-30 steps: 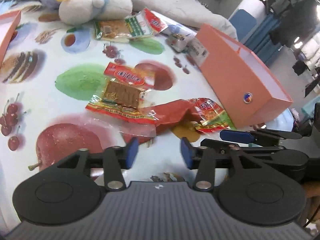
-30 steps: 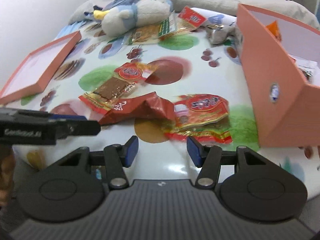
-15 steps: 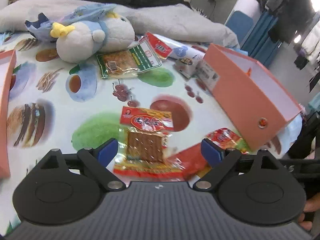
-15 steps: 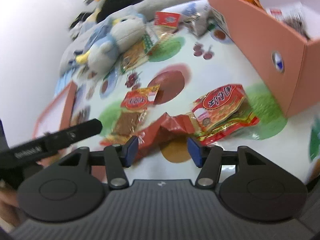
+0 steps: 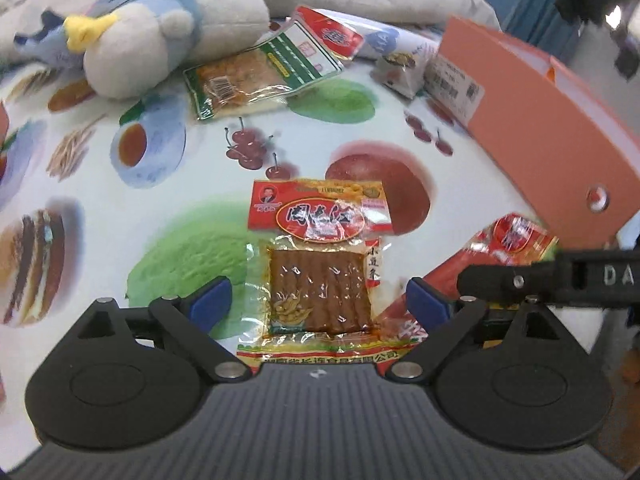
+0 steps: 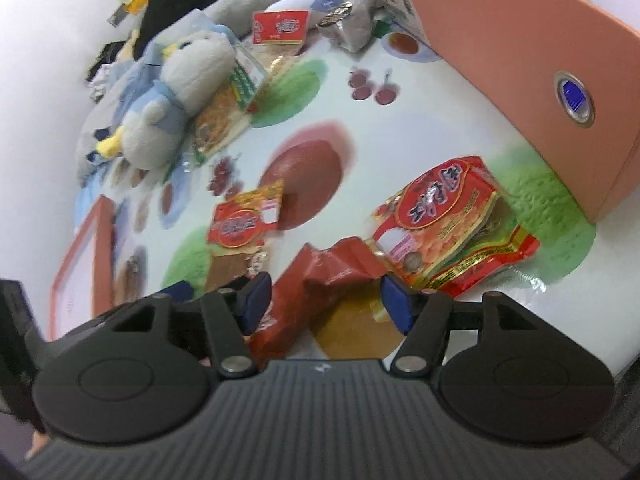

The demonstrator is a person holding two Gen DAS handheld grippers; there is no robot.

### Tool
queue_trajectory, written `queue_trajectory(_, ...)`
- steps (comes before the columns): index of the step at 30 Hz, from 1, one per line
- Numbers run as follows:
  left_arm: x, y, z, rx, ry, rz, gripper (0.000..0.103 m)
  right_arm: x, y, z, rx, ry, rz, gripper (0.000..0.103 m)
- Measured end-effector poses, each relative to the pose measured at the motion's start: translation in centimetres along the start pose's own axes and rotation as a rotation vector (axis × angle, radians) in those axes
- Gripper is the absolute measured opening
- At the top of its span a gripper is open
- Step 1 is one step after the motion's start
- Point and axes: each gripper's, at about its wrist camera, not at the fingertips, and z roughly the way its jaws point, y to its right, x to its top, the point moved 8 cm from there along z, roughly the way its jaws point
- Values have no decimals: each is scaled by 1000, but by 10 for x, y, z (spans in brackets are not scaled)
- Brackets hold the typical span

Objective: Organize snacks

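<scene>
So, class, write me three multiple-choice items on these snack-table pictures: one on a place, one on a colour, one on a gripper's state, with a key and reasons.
1. Where does the brown tofu-strip snack packet lie?
A. between the left gripper's open fingers
B. inside the box
C. on the plush toy

2. What colour is the box?
A. green
B. orange-pink
C. black

3. What state is the right gripper in?
A. shut on a packet
B. open
C. out of view

Key: 1 A, the packet sits flat on the tablecloth between the blue pads. 2 B, its wall shows that colour. 3 B, the pads stand apart around the crumpled red wrapper, not clamping it.
</scene>
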Motion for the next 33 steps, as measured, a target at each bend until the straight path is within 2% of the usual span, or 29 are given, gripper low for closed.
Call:
queue_trajectory(1,-1,2,1,10,-5,18,97,1,0,1,7,3,1,60)
queue_trajectory(2,-2,4,3,16,-9,35,97,1,1,1,2,4,-2,56)
queue_trajectory(3,-3,5,4,22,-9,46,97,1,1,1,-6,-1,-7,44)
queue_trajectory(6,-4,6,6,39,-22,44,99,2,5,1,18,-24,22,38)
queue_trajectory(13,0,9,12,69,-68,5,100,-1,3,-10,26,-27,-25,36)
queue_trajectory(16,0,9,13,132,-80,12,92,0,-3,-18,4,7,-113,36)
queue_trajectory(18,0,10,14,155,-76,11,92,0,-6,-25,-3,29,-165,34)
queue_trajectory(24,4,9,17,185,-57,-13,89,3,-1,-32,-16,54,-216,34)
queue_trajectory(27,7,4,15,196,-47,-58,83,6,2,-36,-18,66,-231,34)
queue_trajectory(31,10,-4,9,225,-35,-105,60,8,-3,-41,-20,84,-280,33)
queue_trajectory(33,10,-9,6,218,-30,-139,57,9,-7,-43,-23,92,-310,33)
